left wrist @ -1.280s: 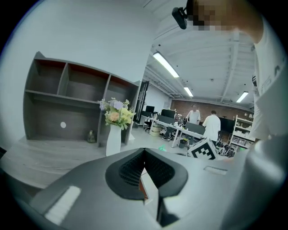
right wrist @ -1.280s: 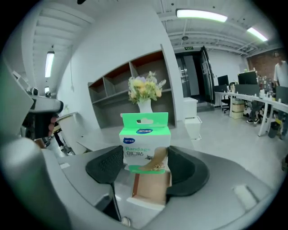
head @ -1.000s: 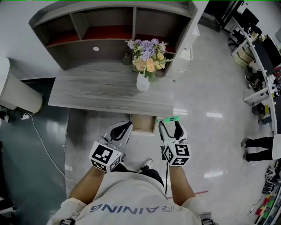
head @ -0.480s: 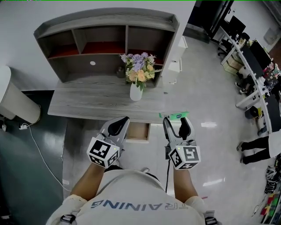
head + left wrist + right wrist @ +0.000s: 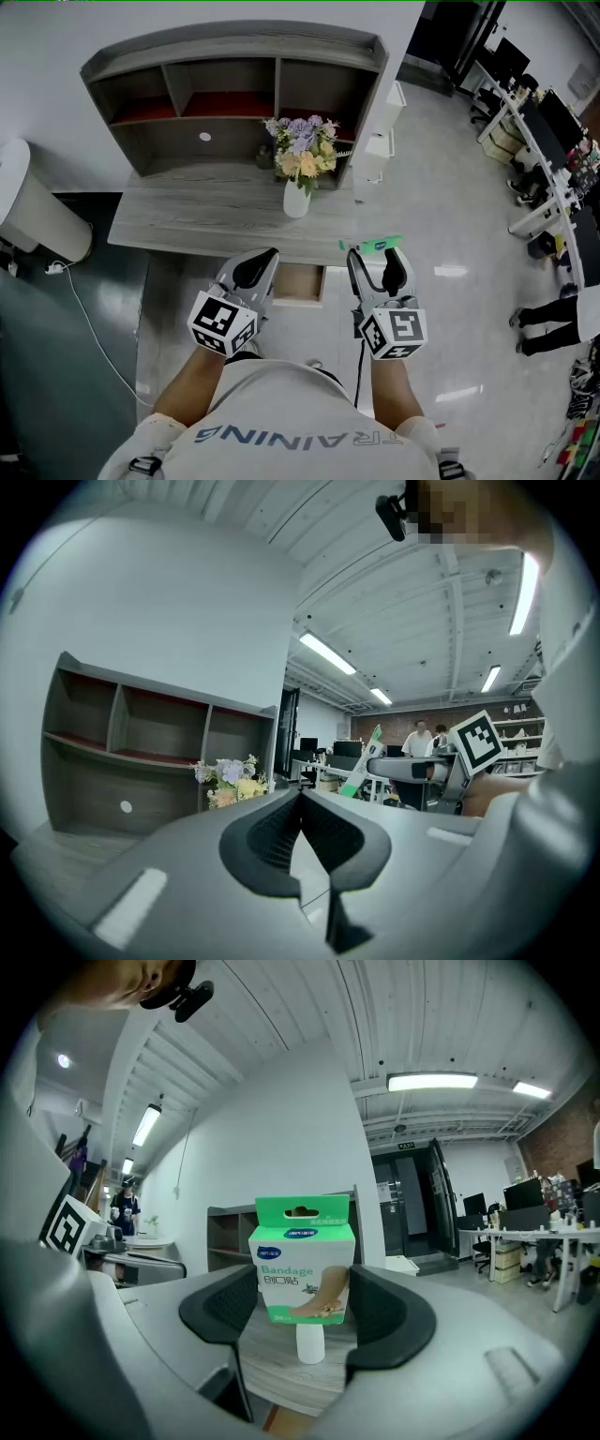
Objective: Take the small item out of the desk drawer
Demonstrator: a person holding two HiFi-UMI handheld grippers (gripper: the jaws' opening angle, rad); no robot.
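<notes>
The right gripper (image 5: 302, 1302) stands about half open, its pads clamped on the sides of one green-and-white bandage box (image 5: 302, 1260), held upright and clear of the drawer. The left gripper (image 5: 301, 797) has its jaws closed tip to tip on nothing. Ahead of both grippers is one grey wooden desk (image 5: 206, 211) with one shelf hutch (image 5: 234, 89). One open drawer (image 5: 298, 284) lies below, between the grippers, and one vase of flowers (image 5: 297, 199) stands beyond. The floor is pale and glossy, with office desks off the right gripper's side.
</notes>
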